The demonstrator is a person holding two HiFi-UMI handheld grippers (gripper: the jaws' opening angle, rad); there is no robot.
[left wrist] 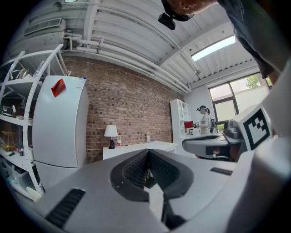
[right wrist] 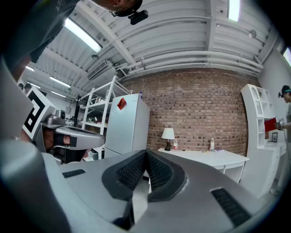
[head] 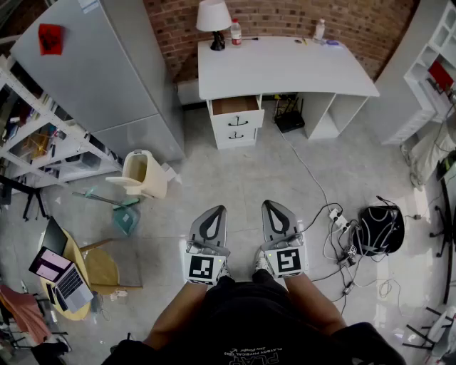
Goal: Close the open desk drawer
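The open drawer (head: 235,105) is sitting at the top of the white desk's (head: 285,71) drawer unit, at 12 o'clock from both grippers and well apart from them. The left gripper (head: 216,209) and the right gripper (head: 270,204) are pointing toward it with their jaws pressed together, and nothing is lying between them.

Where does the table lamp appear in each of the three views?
Head view: table lamp at top centre, on the white desk's left end.
Left gripper view: lamp left of centre.
Right gripper view: lamp just right of centre.
Shared landmark: the white refrigerator, left of it.
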